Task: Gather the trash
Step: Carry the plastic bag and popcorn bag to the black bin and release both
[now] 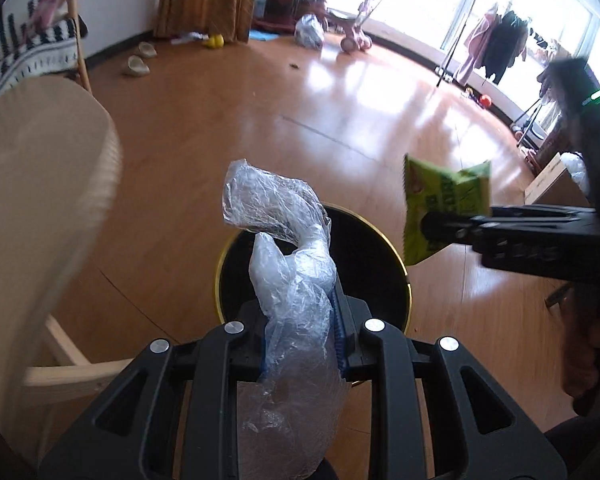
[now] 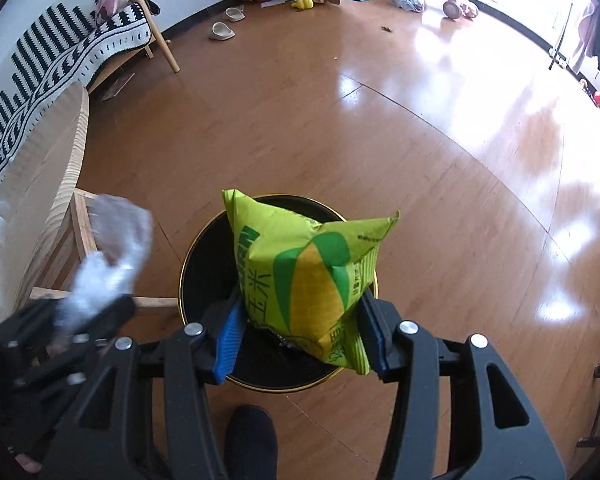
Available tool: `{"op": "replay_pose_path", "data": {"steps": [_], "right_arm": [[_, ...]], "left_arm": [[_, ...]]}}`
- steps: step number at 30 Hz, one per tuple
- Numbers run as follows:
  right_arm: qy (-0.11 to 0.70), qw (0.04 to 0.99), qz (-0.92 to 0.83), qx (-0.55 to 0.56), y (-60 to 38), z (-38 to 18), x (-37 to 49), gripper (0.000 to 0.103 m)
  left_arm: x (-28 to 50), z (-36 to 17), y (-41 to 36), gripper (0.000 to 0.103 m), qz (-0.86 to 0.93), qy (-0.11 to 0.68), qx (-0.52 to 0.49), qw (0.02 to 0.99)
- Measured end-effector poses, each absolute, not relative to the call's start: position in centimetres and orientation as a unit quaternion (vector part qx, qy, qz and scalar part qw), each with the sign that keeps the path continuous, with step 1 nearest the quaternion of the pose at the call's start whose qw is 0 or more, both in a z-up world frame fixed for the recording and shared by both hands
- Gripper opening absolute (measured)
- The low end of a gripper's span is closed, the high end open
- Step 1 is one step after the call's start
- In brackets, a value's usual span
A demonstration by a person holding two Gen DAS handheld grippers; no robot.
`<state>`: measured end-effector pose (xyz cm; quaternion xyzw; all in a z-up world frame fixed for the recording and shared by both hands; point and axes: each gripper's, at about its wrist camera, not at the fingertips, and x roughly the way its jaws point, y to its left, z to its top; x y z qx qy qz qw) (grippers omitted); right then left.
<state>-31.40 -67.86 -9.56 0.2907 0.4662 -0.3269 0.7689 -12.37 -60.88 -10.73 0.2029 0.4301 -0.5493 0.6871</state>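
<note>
Two grippers are hanging over the black bin (image 2: 204,264) on the wooden floor (image 2: 380,140). Left gripper (image 1: 300,336) is clamping its fingers on crumpled clear plastic wrap (image 1: 288,248), while right gripper (image 2: 300,340) is pinching a green corn snack bag (image 2: 300,276) directly above the bin's mouth.

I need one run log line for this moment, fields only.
left gripper: shut on clear plastic wrap | right gripper: shut on green snack bag | both above black bin | nothing dropped yet
</note>
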Motion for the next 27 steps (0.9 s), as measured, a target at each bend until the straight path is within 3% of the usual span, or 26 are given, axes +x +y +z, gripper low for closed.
{"op": "replay_pose_path", "data": {"steps": [7,8,9,10,27], "right_arm": [[0.465,0.768,-0.325,0.299,-68.3,-9.5,-31.3,0.051],[0.464,0.767,-0.326,0.301,-68.5,-9.5,-31.3,0.051],[0.463,0.766,-0.327,0.303,-68.6,-9.5,-31.4,0.051],[0.462,0.766,-0.328,0.304,-68.5,-9.5,-31.3,0.051],[0.473,0.761,-0.317,0.31,-68.6,-10.0,-30.2,0.051]], "left_arm": [[-12.8,-12.8,-63.1,0.025,-0.559,0.446,0.207,0.668],[-12.9,-12.9,-63.3,0.039,-0.56,0.447,0.209,0.666],[-13.0,-12.9,-63.4,0.061,-0.56,0.447,0.212,0.665],[-13.2,-12.8,-63.4,0.068,-0.56,0.445,0.213,0.666],[-13.0,-9.0,-60.2,0.081,-0.564,0.417,0.19,0.687]]}}
